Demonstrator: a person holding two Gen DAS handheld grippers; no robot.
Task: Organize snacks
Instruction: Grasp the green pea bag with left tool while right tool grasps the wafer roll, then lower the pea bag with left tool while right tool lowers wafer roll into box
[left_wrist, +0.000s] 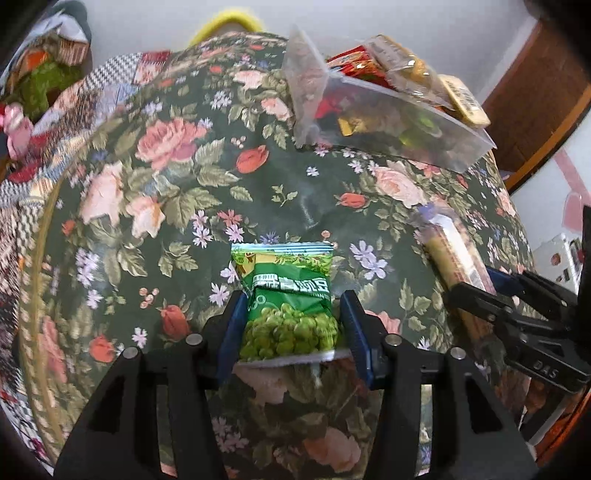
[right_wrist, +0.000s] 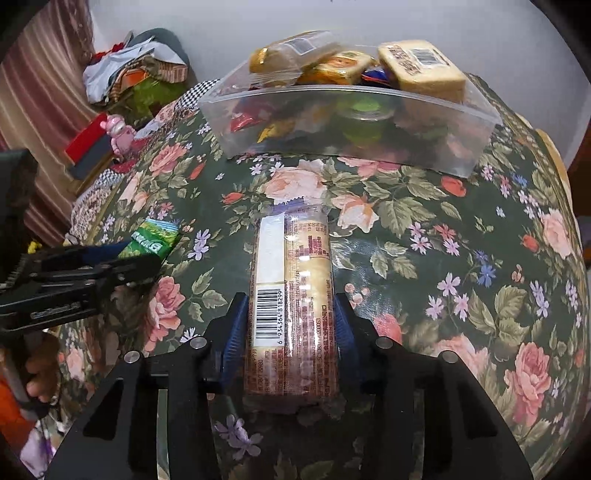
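Note:
My left gripper (left_wrist: 291, 306) is shut on a green pea snack packet (left_wrist: 288, 299), held above the floral tablecloth (left_wrist: 166, 206). My right gripper (right_wrist: 290, 310) is shut on a long cracker roll (right_wrist: 291, 302) with a barcode label. The roll and right gripper also show in the left wrist view (left_wrist: 454, 262) at right; the pea packet and left gripper show in the right wrist view (right_wrist: 155, 240) at left. A clear plastic box (right_wrist: 354, 125) holding several snacks stands at the table's far side, ahead of both grippers; it also shows in the left wrist view (left_wrist: 388, 122).
A pile of cloth and bags (right_wrist: 136, 74) and a pink figurine (right_wrist: 120, 133) lie at the far left. A checkered cloth (left_wrist: 48, 122) borders the floral one. A wooden door (left_wrist: 535, 92) stands at the right.

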